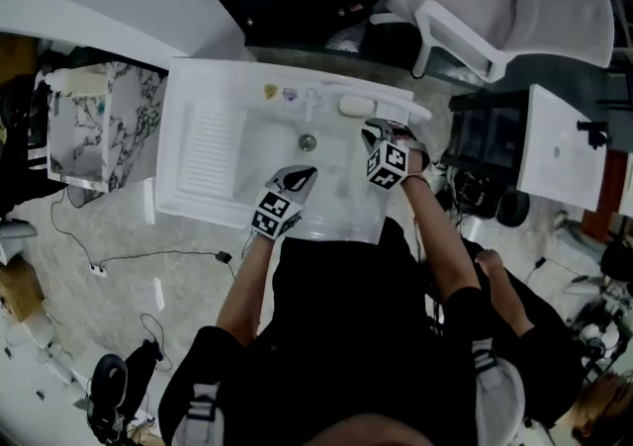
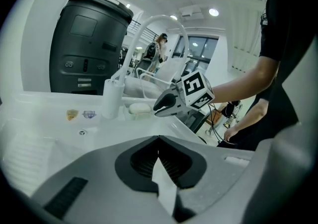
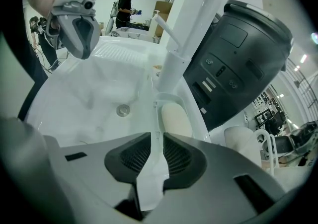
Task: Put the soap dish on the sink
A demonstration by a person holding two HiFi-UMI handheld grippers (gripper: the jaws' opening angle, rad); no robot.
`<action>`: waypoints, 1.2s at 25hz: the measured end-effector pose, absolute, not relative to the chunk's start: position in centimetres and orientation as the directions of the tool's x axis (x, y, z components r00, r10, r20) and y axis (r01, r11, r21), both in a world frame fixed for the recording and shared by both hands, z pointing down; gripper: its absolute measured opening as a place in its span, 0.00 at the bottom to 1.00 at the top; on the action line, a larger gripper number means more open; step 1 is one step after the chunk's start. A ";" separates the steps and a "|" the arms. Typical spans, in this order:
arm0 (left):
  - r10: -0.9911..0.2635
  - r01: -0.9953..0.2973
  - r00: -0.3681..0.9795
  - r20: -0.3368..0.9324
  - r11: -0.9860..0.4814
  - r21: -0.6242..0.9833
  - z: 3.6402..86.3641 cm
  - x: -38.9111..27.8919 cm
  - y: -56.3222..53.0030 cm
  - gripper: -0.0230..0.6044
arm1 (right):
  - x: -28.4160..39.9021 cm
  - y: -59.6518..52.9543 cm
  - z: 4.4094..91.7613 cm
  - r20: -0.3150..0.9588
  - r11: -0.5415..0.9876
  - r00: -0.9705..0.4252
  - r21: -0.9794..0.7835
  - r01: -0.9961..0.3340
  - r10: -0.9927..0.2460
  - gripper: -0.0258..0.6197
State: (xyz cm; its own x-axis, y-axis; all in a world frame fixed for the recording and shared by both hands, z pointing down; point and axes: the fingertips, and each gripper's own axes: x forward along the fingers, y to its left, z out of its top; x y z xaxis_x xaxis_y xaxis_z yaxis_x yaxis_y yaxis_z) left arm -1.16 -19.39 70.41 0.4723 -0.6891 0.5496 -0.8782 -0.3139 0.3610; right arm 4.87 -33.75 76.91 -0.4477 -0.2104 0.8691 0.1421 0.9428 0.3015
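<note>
A white soap dish (image 1: 358, 105) holding a cream bar of soap sits on the back ledge of the white sink (image 1: 203, 142), just right of the faucet (image 1: 310, 103). My right gripper (image 1: 377, 126) is at the dish's near right end. In the right gripper view its jaws (image 3: 157, 136) stand a narrow gap apart, and the dish's (image 3: 175, 118) left rim runs into that gap. My left gripper (image 1: 300, 175) hangs over the basin's front, apart from the dish. Its jaws (image 2: 159, 138) are shut with nothing between them. The left gripper view shows the dish (image 2: 140, 110) beside the right gripper (image 2: 166, 105).
The drain (image 1: 308, 142) lies mid-basin, and a ribbed drainboard fills the sink's left side. Behind the sink stands a black bin (image 3: 238, 64). A marbled box (image 1: 99, 123) sits left of the sink and a white chair (image 1: 514, 9) beyond it to the right.
</note>
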 end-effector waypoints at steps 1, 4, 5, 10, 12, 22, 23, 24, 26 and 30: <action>-0.688 -0.877 0.476 0.549 -0.320 0.359 70.3 -1.1 -19.4 0.04 | 5.1 -33.7 76.8 0.868 0.944 -0.448 0.303 0.133 -0.216 0.14; -0.683 -0.872 0.487 0.545 -0.340 0.353 69.9 -0.9 -19.5 0.04 | 5.8 -33.5 76.2 0.862 0.947 -0.452 0.305 0.103 -0.229 0.13; -0.681 -0.870 0.491 0.543 -0.348 0.351 69.8 -0.8 -19.5 0.04 | 6.0 -33.4 75.9 0.861 0.948 -0.453 0.305 0.092 -0.233 0.12; -0.663 -0.856 0.517 0.542 -0.384 0.348 69.5 -0.4 -19.1 0.04 | 7.1 -32.2 75.1 0.861 0.964 -0.458 0.263 0.034 -0.219 0.04; -0.656 -0.850 0.526 0.542 -0.397 0.345 69.5 -0.1 -18.9 0.04 | 7.6 -31.9 74.7 0.858 0.964 -0.461 0.265 0.018 -0.227 0.04; -0.637 -0.826 0.562 0.527 -0.462 0.322 68.3 0.4 -18.3 0.04 | 8.1 -29.3 71.9 0.809 0.959 -0.518 0.262 -0.106 -0.278 0.04; -0.636 -0.824 0.565 0.526 -0.468 0.319 68.2 0.3 -18.2 0.04 | 8.1 -29.1 71.5 0.796 0.954 -0.527 0.275 -0.123 -0.298 0.04; -0.634 -0.822 0.568 0.525 -0.475 0.314 68.0 0.3 -18.1 0.04 | 8.2 -29.0 71.0 0.782 0.947 -0.536 0.289 -0.142 -0.319 0.04; -0.630 -0.817 0.573 0.524 -0.491 0.303 67.7 0.3 -17.9 0.04 | 8.5 -28.5 70.1 0.759 0.936 -0.549 0.302 -0.182 -0.352 0.04; -0.647 -0.806 0.592 0.481 -0.484 0.341 66.2 0.0 -17.9 0.04 | 9.4 -27.3 69.2 0.728 0.919 -0.561 0.294 -0.265 -0.394 0.04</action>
